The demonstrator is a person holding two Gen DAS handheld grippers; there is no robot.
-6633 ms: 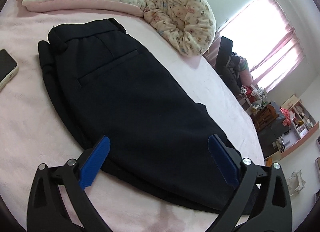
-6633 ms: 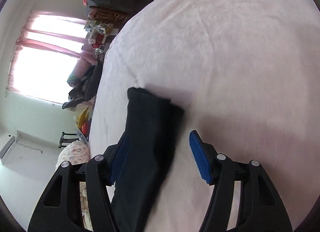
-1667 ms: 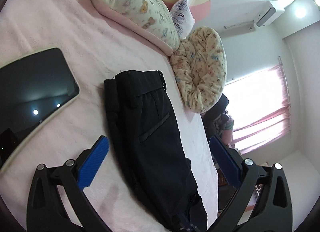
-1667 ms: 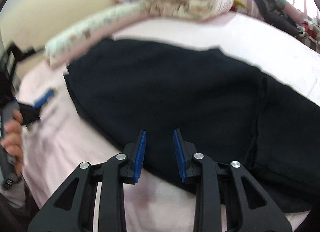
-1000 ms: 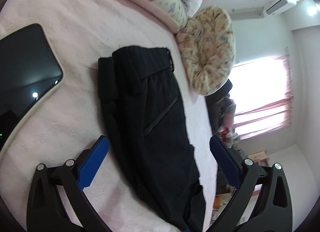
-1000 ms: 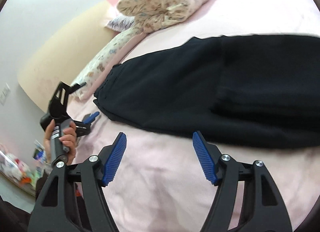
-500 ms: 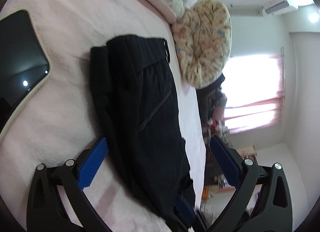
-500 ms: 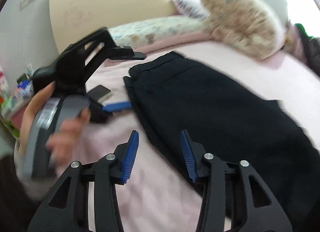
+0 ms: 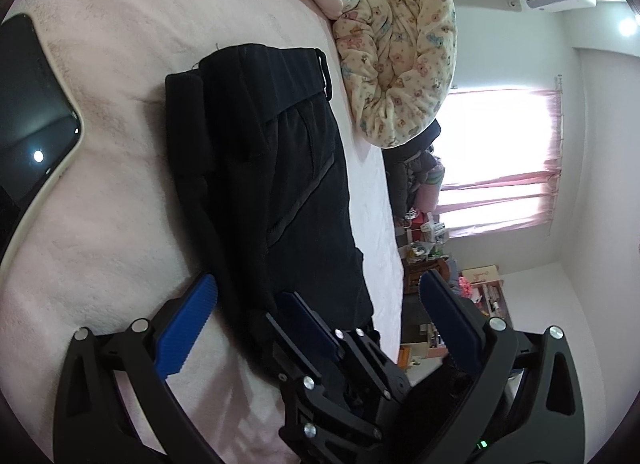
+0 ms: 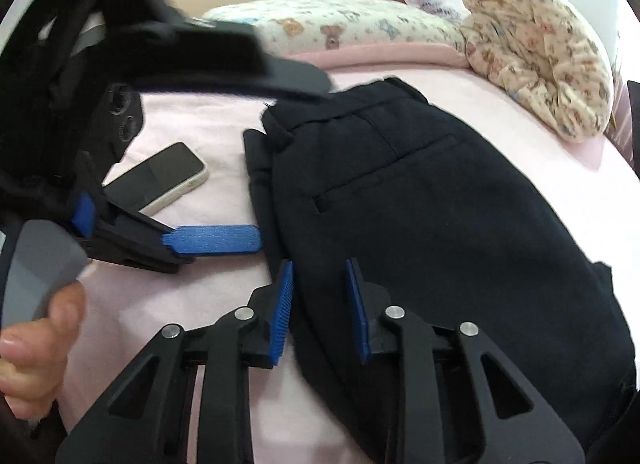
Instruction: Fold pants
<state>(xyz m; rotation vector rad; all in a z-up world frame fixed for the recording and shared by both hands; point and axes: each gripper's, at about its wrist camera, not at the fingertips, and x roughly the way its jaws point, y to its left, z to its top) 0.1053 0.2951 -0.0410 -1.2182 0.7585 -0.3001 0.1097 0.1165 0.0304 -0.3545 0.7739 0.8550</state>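
Note:
The black pants lie folded lengthwise on the pink bed, waistband toward the pillows, back pocket up; they also show in the right wrist view. My left gripper is wide open and empty at the pants' near edge. My right gripper is partly open with its jaws astride that same near edge, gripping nothing. The right gripper's blue finger shows in the left wrist view, and the left gripper's blue finger lies on the bed just left of the pants.
A phone lies on the bed left of the pants, also in the left wrist view. A printed pillow and a rolled printed blanket sit beyond the waistband. The bed edge, window and cluttered furniture are at right.
My right gripper has swung in toward the pants' near edge and narrowed its opening. The left gripper has stayed open and come closer to the pants beside it.

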